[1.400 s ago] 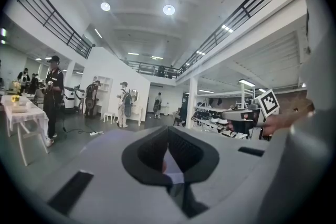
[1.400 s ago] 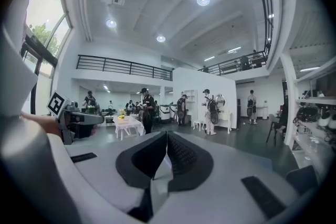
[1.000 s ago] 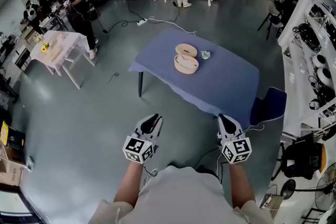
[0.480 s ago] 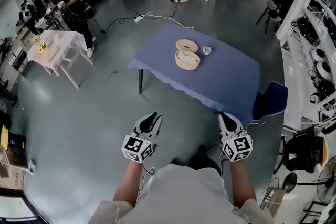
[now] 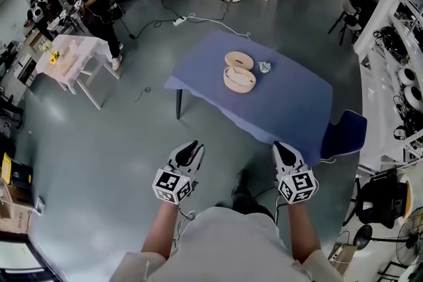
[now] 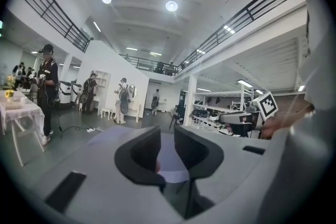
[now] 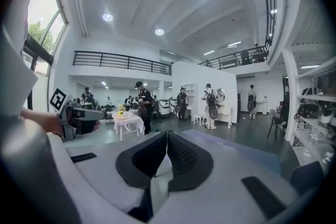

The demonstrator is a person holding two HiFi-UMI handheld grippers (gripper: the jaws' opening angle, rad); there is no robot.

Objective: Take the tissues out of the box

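Observation:
A round wooden tissue box stands on the blue table, its lid lying just behind it. A crumpled tissue lies to the right of the lid. Both grippers hang in front of the person's chest, far short of the table. My left gripper has just been opening; its jaws stand apart with nothing between them. On my right gripper the jaw tips meet and hold nothing.
A blue chair stands at the table's near right corner. At the left is a white table, with people beyond it and at the back wall. Cables lie on the grey floor. Shelves line the right side.
The person has stepped toward the table, and a dark shoe now shows on the floor between the grippers. Both grippers keep their places in front of the body.

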